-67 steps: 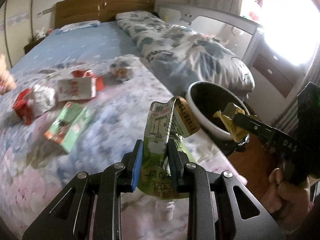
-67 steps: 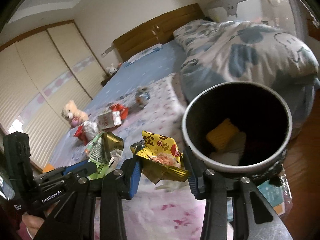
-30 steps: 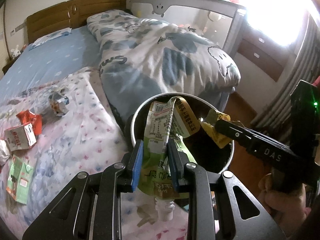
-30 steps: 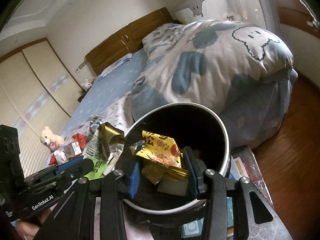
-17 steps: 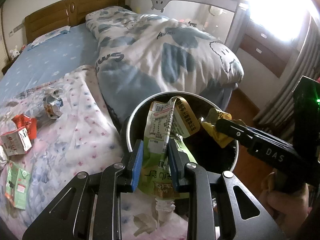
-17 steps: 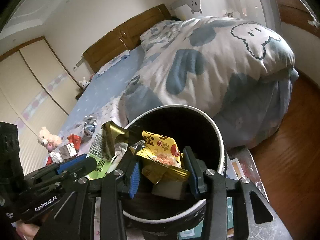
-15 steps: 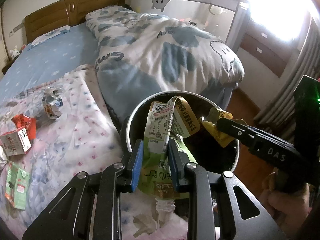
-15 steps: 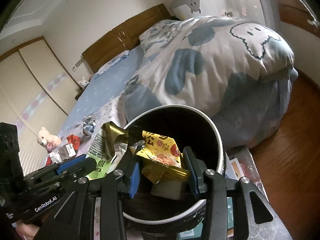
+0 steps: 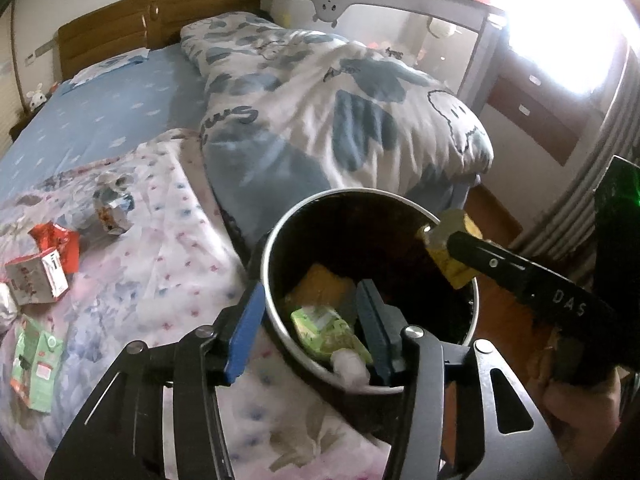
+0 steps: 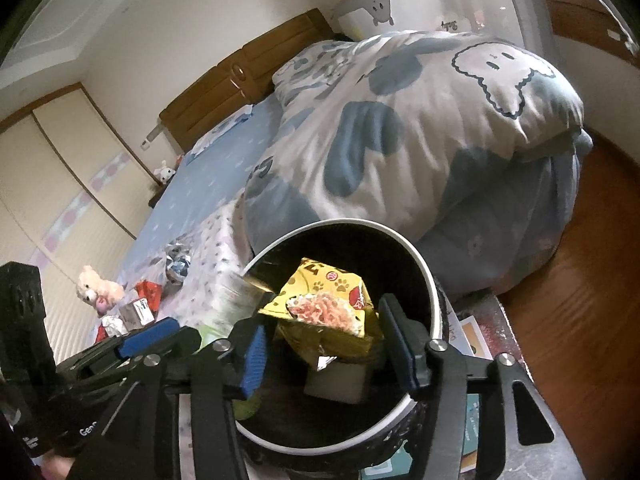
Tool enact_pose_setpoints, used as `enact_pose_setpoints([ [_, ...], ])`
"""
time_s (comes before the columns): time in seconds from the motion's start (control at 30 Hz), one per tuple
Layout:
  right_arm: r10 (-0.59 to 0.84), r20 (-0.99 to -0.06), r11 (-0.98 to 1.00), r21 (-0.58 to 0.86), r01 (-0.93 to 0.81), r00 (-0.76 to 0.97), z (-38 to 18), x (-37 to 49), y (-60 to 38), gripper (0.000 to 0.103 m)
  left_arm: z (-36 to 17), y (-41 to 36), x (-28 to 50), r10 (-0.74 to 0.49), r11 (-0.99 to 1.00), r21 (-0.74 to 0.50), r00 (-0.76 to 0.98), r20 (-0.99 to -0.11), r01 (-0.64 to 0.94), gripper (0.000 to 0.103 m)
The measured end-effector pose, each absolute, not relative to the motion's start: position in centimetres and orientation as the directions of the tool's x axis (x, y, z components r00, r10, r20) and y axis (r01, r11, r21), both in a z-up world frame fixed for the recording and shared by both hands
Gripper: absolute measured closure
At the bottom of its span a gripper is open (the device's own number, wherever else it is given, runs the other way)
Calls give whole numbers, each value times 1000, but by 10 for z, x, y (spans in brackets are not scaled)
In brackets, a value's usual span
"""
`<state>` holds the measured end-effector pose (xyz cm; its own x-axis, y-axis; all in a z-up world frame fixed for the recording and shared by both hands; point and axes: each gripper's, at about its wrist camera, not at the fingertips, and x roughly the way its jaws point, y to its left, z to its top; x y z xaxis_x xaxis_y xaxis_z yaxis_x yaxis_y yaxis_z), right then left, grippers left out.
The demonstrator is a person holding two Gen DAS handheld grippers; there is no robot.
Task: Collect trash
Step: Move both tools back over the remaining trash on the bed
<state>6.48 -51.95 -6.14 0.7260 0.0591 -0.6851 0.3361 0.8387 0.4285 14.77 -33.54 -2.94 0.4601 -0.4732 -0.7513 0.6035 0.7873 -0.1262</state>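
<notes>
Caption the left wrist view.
Left gripper opening, green pouch dropping into the bin beside the bed.

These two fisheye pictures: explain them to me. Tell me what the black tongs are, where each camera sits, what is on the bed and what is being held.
There is no robot here. A person holds a hand-held clamp with two fingers in each hand, and a camera on each clamp looks forward along its fingers.

The left view shows the left gripper over a round bin beside the bed. Its jaws are opening, and the green pouch is dropping free into the bin. The right gripper is seen best in its own view: its jaws are opening too, with a yellow snack bag between them, over the same bin.

Still on the bed are a small carton, a red wrapper, a green carton and a crumpled foil wrapper.
</notes>
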Motion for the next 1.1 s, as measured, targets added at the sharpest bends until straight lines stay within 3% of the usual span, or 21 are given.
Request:
enact_pose_setpoints([
  [0.13,51,-679,840,426,337,732,-59,62,-516,41,-32,-321,145,-472,799,-144,460,-752,584,53],
  [0.47,68,-682,847,425,319,728,-59,65,-498,41,-42,-271,135,-451,837,-172,477,-754,519,49],
  [0.7,94,-673,856,431,285,734,-57,64,-467,28,-55,-222,127,-412,874,-178,495,-765,452,49],
  [1.1,176,-665,894,417,166,725,-57,76,-394,27,-58,-142,120,-334,929,-163,561,-757,334,43],
])
